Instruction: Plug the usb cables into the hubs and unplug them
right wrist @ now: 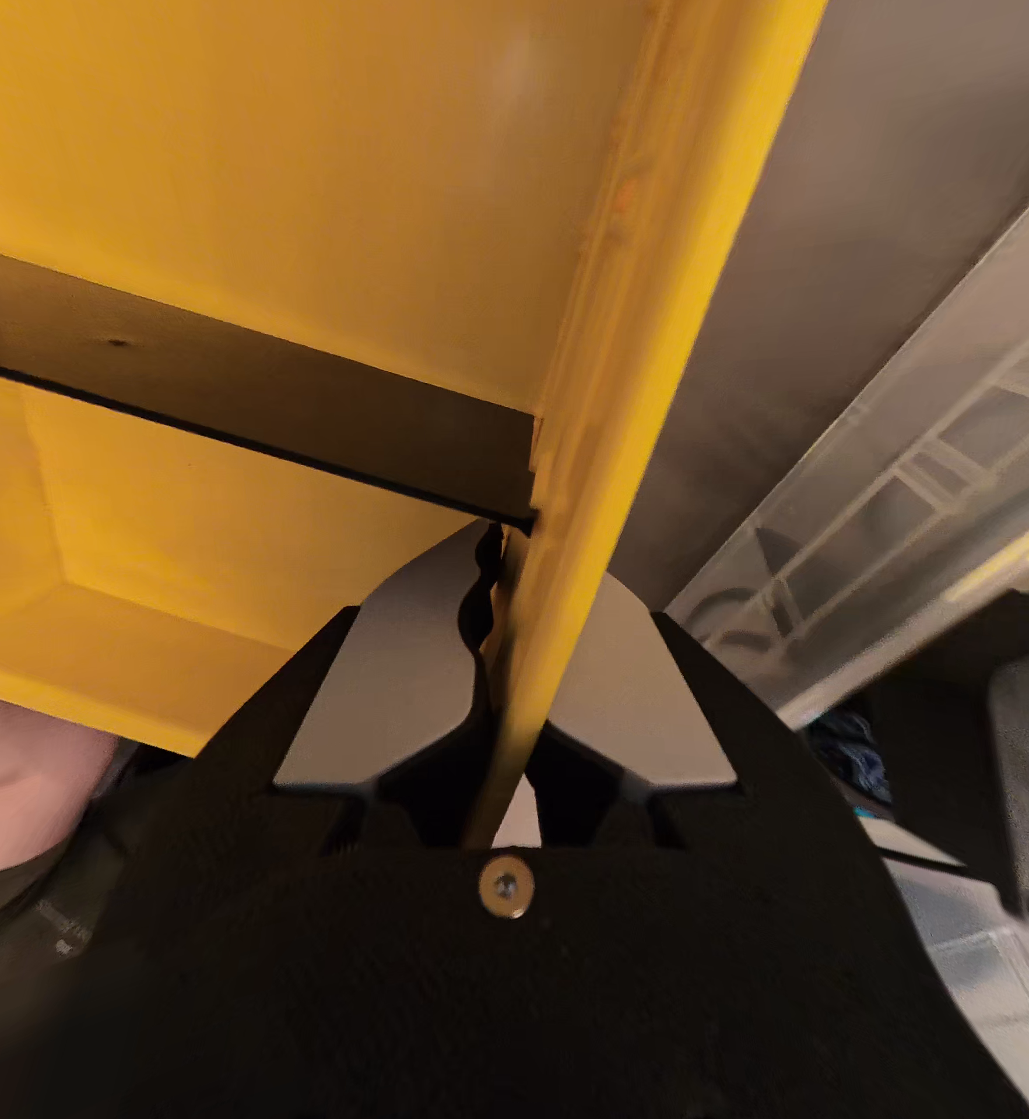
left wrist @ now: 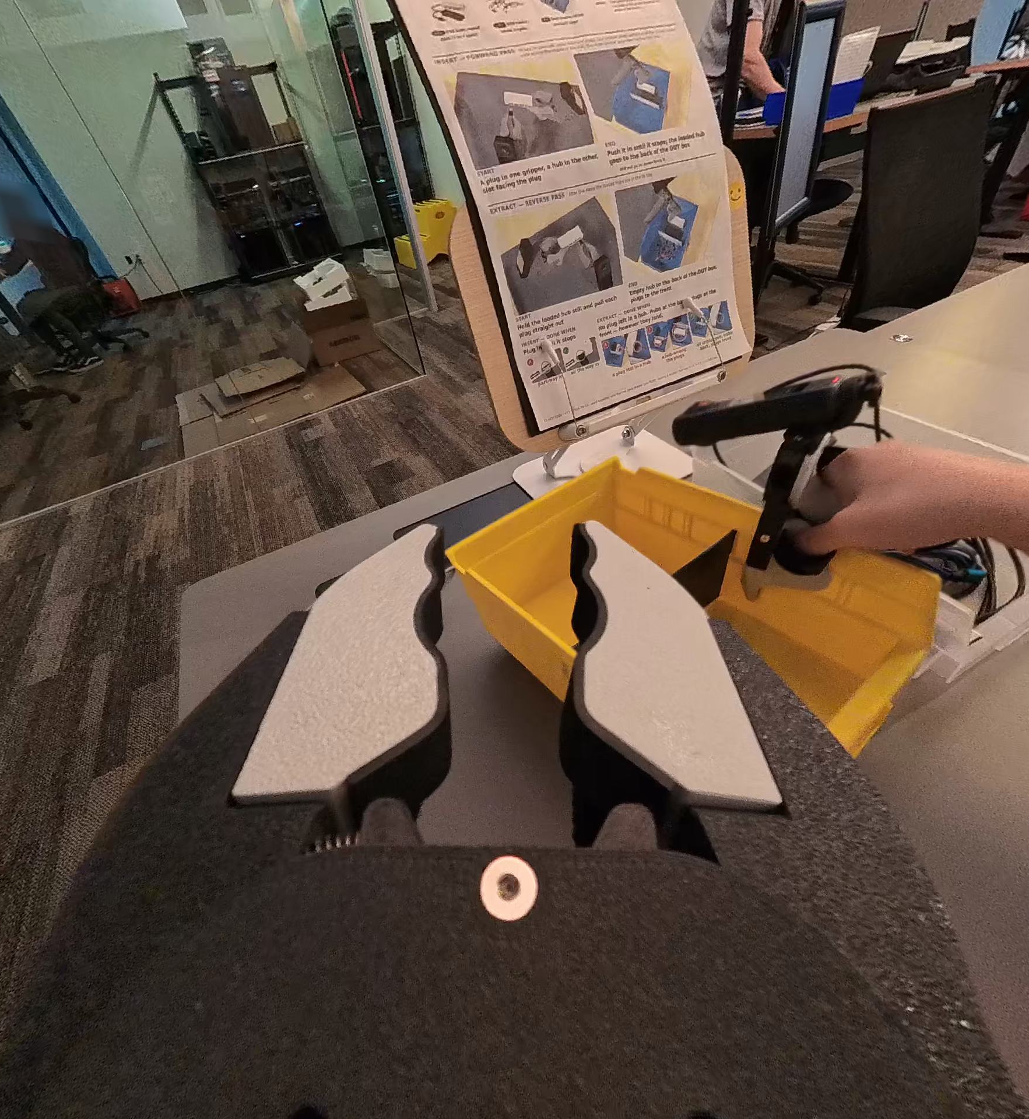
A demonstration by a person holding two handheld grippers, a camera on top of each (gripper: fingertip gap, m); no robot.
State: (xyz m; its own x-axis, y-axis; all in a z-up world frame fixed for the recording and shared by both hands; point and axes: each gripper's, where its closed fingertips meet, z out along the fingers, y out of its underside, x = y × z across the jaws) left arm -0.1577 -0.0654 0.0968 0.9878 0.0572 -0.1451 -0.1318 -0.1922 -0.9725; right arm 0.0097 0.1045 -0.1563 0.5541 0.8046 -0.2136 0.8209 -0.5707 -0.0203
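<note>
**Bin in hand, no plugging visible**

The grey table (left wrist: 984,848) carries a yellow bin (left wrist: 802,642) near its far edge, split by a black divider (left wrist: 708,572); both compartments look empty. Just beyond its right wall sits a clear tub (right wrist: 899,484) holding dark cables (left wrist: 972,563), apparently the usb cables; no hub shows. The right gripper (right wrist: 515,611) has its fingers pinched on the bin's wall beside the divider. The left gripper (left wrist: 503,636) hovers with fingers apart, holding nothing. Plugging and unplugging both seem left to do.
</note>
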